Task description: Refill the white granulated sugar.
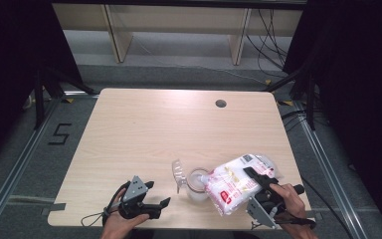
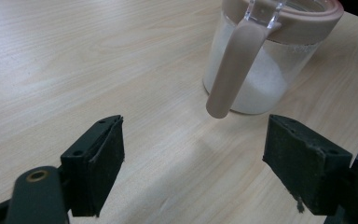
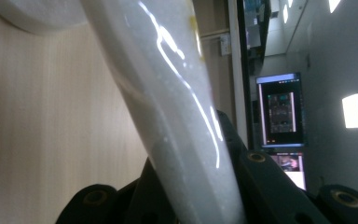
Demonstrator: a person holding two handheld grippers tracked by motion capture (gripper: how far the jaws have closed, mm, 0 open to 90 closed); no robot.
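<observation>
bag: a soft plastic bag (image 1: pixel 236 185) of white granules, tipped with its mouth down at the jar's rim, on the jar's right side in the high view; in the right gripper view it shows as a glossy white bulge (image 3: pixel 168 107) between the jaws.
right gripper: the right gripper (image 1: pixel 261 182) is clamped on the bag's upper end, jaws nearly together with the film pinched between them.
left gripper: the left gripper (image 1: pixel 154 199) hovers to the left of the jar, jaws wide apart, nothing between its pads (image 2: pixel 100 161).
jar: a clear jar (image 2: pixel 261 70) partly filled with white grains, its hinged lid (image 1: pixel 179 172) flipped open on the jar's left.
table: the wooden table (image 1: pixel 144 129) carries the jar near its front edge.
handling, bag: likely limp and slick; contents shift as they pour, so the weight moves toward the jar. Best held at the gathered film, not the full belly.
handling, jar: rigid but probably light; it could slide or tip under the bag's push, so bracing its wall looks wise.
</observation>
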